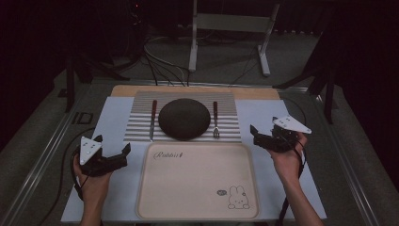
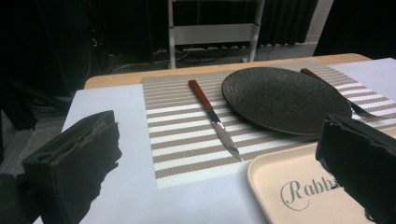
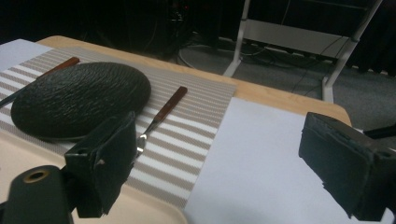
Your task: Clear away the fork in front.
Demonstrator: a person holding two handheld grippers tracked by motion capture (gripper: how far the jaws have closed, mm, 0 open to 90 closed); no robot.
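Note:
A dark round plate (image 1: 184,118) (image 2: 285,98) (image 3: 79,98) sits in the middle of a striped placemat (image 1: 226,101). A knife with a red-brown handle (image 1: 153,120) (image 2: 215,116) lies to its left, a fork (image 1: 216,120) (image 3: 161,112) to its right. In front of the mat lies a beige tray (image 1: 197,188) (image 2: 280,186) printed with a rabbit. My left gripper (image 1: 113,145) (image 2: 218,126) hovers left of the tray, open and holding nothing. Off the tray's far right corner, my right gripper (image 1: 263,128) (image 3: 219,126) is open with nothing between its jaws.
A white sheet (image 1: 108,122) covers the tabletop under the mat and tray. The table's wooden far edge (image 1: 141,88) shows behind the mat. Beyond the table, a metal stand (image 1: 228,23) and loose cables (image 1: 160,61) lie on the floor.

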